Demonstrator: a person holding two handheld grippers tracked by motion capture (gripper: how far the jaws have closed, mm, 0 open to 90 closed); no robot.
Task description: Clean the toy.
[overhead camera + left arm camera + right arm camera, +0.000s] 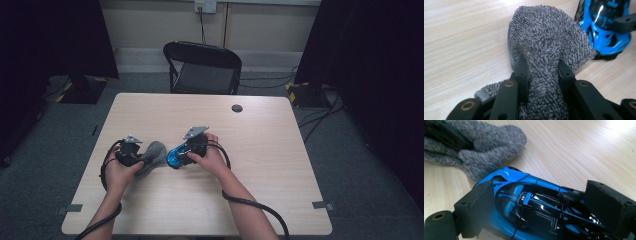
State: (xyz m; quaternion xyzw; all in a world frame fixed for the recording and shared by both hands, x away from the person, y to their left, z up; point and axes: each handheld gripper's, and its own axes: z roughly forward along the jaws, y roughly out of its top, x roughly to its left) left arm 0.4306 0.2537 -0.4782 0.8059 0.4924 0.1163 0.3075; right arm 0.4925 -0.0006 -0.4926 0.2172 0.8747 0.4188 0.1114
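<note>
Counter (260,150) | left gripper (543,72) clenched on grey cloth (544,40), just beside toy car (534,207) | right gripper (536,205) grasping car's sides | high view adds chair (202,67) beyond counter

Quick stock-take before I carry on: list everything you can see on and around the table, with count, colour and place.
cloth: one, grey, fuzzy; on the table at the left, bunched, pinched in the left claw, close beside the toy car.
toy car: one, blue and black, glossy; mid-table, held between the right claw's pads.
table: one, light wood; a small dark round cap near its far edge.
chair: one, black; behind the table's far side.
tape marks: two, grey; at the near corners of the table.
wall socket: one, white; on the back wall, cable hanging down.
left claw: black, shut on the cloth.
right claw: black, shut on the toy car.
</note>
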